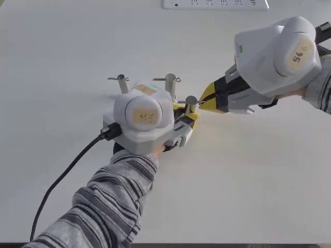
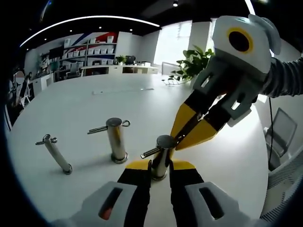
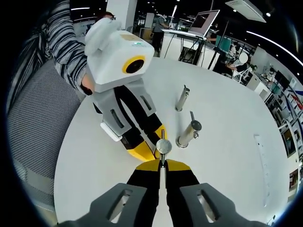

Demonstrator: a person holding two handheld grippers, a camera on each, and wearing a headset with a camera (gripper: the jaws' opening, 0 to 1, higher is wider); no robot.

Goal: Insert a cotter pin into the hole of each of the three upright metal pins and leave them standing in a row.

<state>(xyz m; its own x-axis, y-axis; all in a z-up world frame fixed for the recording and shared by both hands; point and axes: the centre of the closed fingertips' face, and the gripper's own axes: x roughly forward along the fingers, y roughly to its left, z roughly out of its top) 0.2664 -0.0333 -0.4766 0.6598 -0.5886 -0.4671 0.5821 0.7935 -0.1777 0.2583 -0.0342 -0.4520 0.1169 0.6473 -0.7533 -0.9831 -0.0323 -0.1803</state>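
Cotter pin [image 2: 150, 152] crossing the hole of the nearest metal pin [image 2: 163, 153], which stands on the desk [image 1: 248, 181].
One end of it is pinched in the shut right tongs [image 3: 163, 164], while the left tongs [image 2: 161, 166] clamp that metal pin low on its shank. It is thin, light, springy wire, likely to slip or bend, so it is best held by its loop; the steel pin looks stiff, smooth and easily tipped. Count: three metal pins, three cotter pins. The middle metal pin [image 2: 116, 140] and the far metal pin [image 2: 57, 153] already carry theirs.
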